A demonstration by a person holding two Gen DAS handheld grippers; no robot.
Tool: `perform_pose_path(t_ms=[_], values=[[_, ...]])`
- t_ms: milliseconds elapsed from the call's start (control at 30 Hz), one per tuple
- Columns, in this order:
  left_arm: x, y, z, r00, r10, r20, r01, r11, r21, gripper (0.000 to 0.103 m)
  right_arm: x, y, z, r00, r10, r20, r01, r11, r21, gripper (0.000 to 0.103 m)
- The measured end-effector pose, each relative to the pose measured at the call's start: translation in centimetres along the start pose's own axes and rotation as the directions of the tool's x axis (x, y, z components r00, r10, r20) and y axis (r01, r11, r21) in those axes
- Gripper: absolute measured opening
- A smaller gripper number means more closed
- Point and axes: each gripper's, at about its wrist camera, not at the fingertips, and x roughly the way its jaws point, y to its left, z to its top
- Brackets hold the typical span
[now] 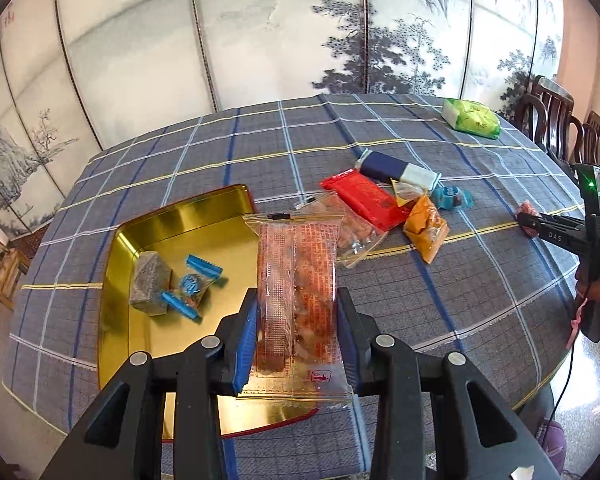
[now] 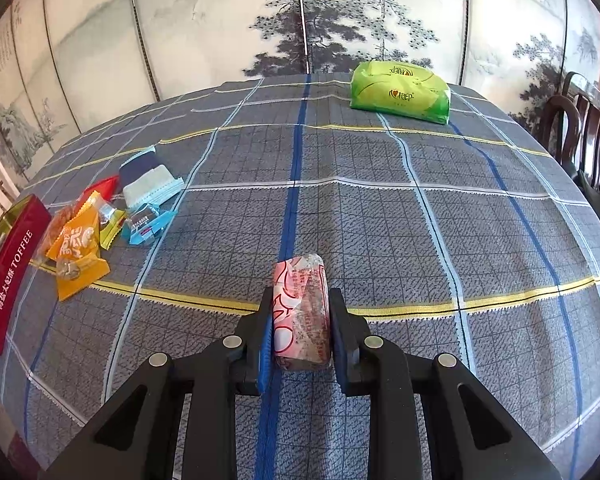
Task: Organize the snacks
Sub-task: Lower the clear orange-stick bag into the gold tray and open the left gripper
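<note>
My left tool (image 1: 296,320) pinches a long clear plastic snack packet with red print (image 1: 296,280), its blue pads pressed on both sides, the packet standing up between them. Beyond and to the left of that tool lies the open gold metal tin (image 1: 172,228) on the counter under a blue-grey checked cloth (image 1: 460,300); inside it sit a grey wrapped block (image 1: 150,284) and two blue-wrapped sweets (image 1: 196,284). Ahead and to the right of it lies a loose heap: a flat red packet (image 1: 364,198), an orange packet (image 1: 426,228) and a navy and white packet (image 1: 396,170). My right tool (image 2: 299,320) is clamped on a small pink and white wrapped snack (image 2: 300,316), held just above the cloth. Far ahead of it lies a green tissue pack (image 2: 400,92).
</note>
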Motion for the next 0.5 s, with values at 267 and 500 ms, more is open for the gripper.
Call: perform_pose_path(t_ms=[267, 500], values=[[0.8, 3.7, -0.9, 0.998, 0.053, -0.014, -0.054, 0.997, -0.049, 0.033, 0.1, 0.6, 0.0, 0.999, -0.032, -0.004, 0.032, 0.999, -0.027, 0.025], [2.3, 6.5, -2.1, 0.994, 0.098, -0.057, -0.102, 0.992, -0.075, 0.033, 0.1, 0.7, 0.0, 0.999, -0.033, -0.004, 0.033, 0.999, -0.029, 0.025]])
